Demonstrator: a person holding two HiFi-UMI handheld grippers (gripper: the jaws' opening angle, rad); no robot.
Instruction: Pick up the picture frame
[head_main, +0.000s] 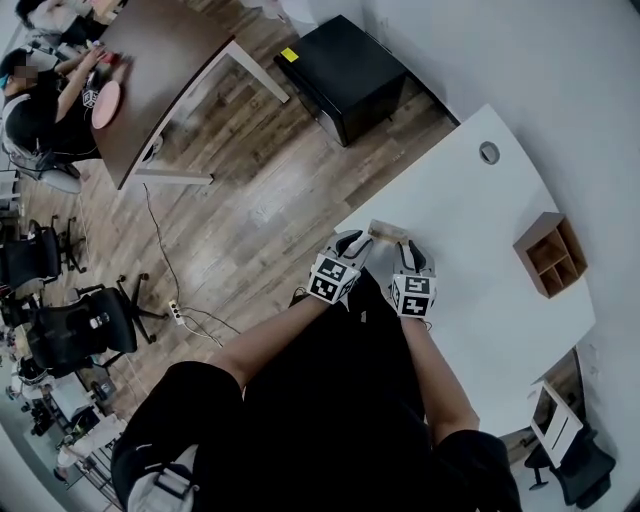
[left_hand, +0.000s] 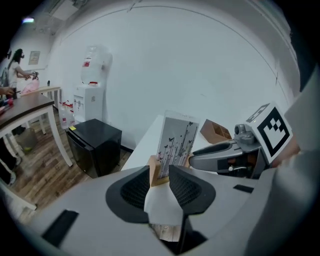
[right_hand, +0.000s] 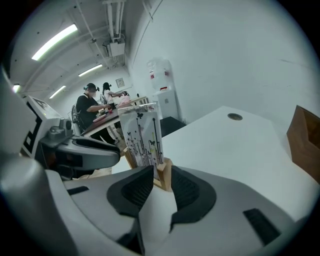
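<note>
The left gripper (left_hand: 161, 186) has its jaws wide, with one end of the picture frame (left_hand: 176, 142) just ahead at their tips. The frame stands upright on the bench (head_main: 480, 250). Its long axis runs across to the right gripper (right_hand: 162, 189), which is equally near and has its jaws likewise apart at the other end.

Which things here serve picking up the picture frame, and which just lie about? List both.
Job: picture frame, left gripper, right gripper.
Lying about: wooden organiser, black cabinet, water dispenser.
</note>
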